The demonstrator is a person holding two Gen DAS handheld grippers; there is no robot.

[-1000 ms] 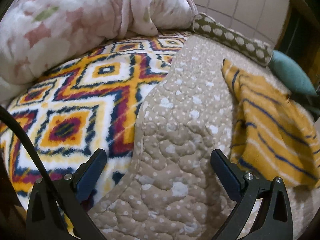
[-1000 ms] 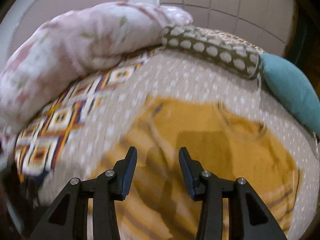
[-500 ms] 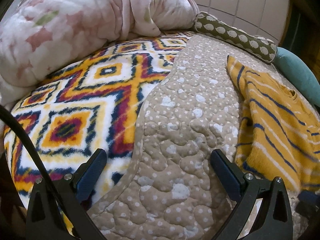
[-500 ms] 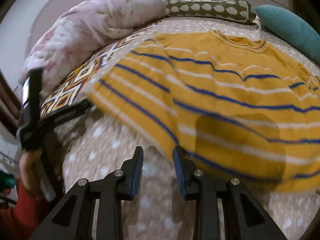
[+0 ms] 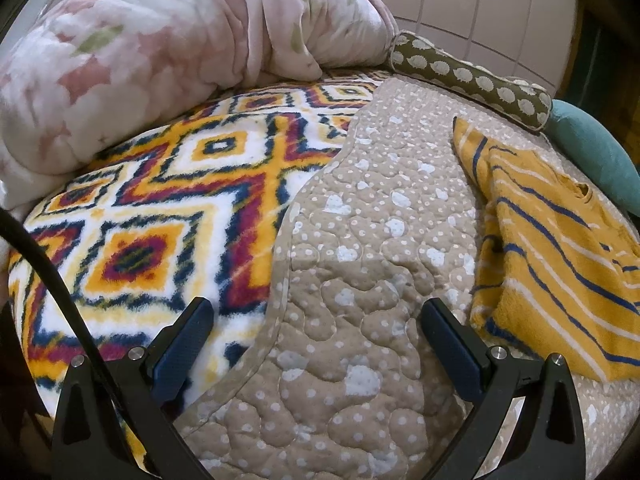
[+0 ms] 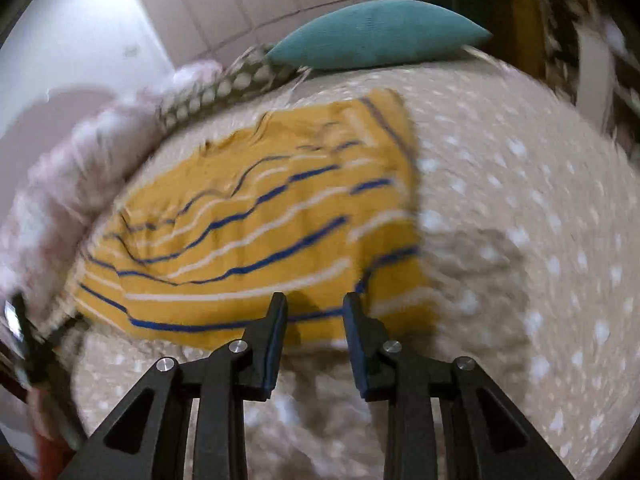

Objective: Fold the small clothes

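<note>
**Striped top flat on quilt, both tools free**

Left wrist view: left tool [image 5: 316,332] sits low in frame, jaws spread wide w/ nothing between them, over the tan dotted quilt [image 5: 360,240]. The yellow striped top [image 5: 560,264] lies at right of frame on the quilt, near edge just beside the right-hand finger but apart from it. Blue & white stripes run across it; neckline toward upper right. Left half of frame: fleece blanket w/ diamond pattern [image 5: 160,216], its edge tucked under the quilt border. Upper left: bulky pink floral comforter [image 5: 160,40]. Top right: olive bolster w/ pale spots [image 5: 472,76], then a teal pillow [image 5: 592,152] at far right. Tiled wall behind. Black cable [image 5: 52,280] crosses lower left.

Right wrist view (motion-blurred): right tool [image 6: 315,310] at bottom centre, jaws parted w/ a moderate gap, holding nothing. Tips sit at the lower hem of the top [image 6: 256,232]; can't tell if they touch the fabric. Top is spread across centre-left of frame, lightly rippled, w/ the right-hand part folded over onto the body. Quilt [image 6: 520,240] fills right side. Teal pillow [image 6: 376,36] at top centre, spotted bolster [image 6: 224,84] left of it, pink comforter [image 6: 80,160] along the left edge.
</note>
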